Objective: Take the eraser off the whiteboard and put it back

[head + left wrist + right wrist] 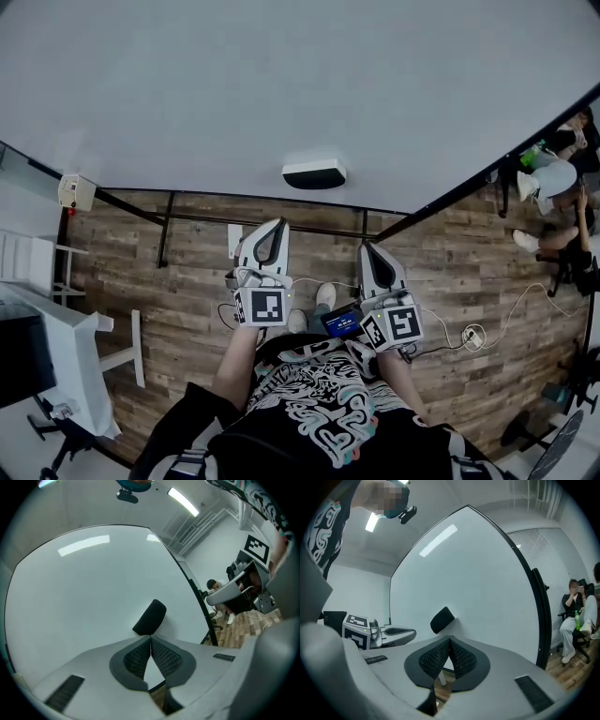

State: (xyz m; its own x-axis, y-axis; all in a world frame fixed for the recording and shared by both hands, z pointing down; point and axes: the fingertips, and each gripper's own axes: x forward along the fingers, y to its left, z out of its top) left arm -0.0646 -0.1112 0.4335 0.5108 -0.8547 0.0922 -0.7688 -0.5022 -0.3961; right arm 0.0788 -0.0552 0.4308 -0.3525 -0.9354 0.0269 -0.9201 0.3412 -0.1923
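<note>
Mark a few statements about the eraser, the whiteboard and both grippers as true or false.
1. The eraser sits on the whiteboard. True.
2. The left gripper holds the eraser. False: its jaws are shut on nothing, and the eraser lies beyond their tips.
3. The right gripper is shut with nothing between its jaws. True.
4. The floor is carpeted. False: it is made of wood planks.
</note>
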